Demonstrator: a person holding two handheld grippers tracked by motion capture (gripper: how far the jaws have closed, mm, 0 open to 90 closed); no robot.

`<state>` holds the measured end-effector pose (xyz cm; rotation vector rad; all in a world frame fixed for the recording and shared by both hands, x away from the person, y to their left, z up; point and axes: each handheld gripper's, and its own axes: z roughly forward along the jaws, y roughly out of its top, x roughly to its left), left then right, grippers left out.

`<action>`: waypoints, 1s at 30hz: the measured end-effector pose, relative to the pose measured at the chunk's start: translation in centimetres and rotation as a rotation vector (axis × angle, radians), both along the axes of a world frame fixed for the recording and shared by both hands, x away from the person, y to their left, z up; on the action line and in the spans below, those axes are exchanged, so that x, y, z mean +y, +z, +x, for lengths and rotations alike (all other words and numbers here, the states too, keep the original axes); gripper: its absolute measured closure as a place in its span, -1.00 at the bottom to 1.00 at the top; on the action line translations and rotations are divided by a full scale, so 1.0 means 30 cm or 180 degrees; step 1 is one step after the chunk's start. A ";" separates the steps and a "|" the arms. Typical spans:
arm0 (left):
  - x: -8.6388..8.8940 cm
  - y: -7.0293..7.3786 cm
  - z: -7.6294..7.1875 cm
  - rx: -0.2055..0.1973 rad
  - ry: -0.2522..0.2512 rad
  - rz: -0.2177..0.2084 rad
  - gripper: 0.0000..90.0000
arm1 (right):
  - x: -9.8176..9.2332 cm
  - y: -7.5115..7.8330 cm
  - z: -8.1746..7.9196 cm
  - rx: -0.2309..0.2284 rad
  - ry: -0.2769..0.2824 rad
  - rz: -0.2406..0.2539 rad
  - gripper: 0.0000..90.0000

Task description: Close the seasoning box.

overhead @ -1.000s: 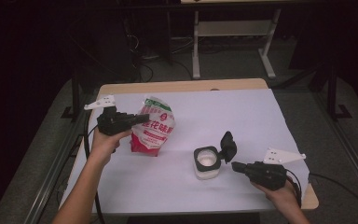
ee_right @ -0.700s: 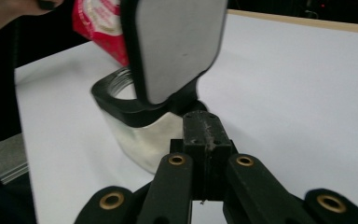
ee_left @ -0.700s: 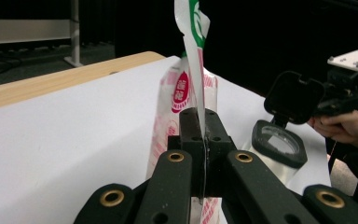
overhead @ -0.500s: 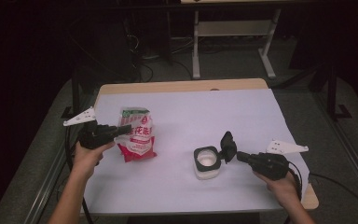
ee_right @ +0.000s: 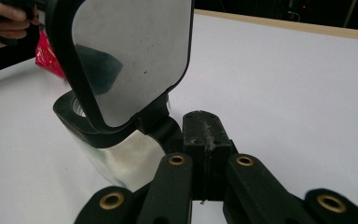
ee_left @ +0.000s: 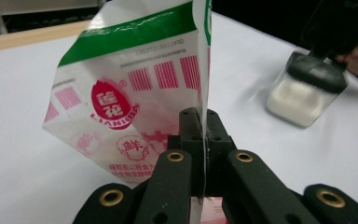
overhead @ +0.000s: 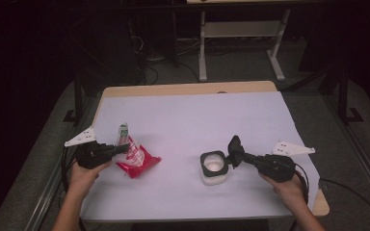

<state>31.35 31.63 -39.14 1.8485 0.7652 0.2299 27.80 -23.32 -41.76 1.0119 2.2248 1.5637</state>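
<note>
High view: a white-covered table [overhead: 188,120] carries a red-and-white printed bag [overhead: 134,155] near its left edge, pinched by the left gripper [overhead: 121,149]. Right of centre stands a clear container [overhead: 214,167]; the right gripper [overhead: 235,155] clamps its raised black hinged lid [overhead: 233,146].
</note>
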 end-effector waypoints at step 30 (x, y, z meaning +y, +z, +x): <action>0.087 -0.068 -0.079 -0.0040 0.0188 0.0248 -0.44 | -0.001 -0.010 -0.002 -0.0022 -0.0013 -0.0109 1.00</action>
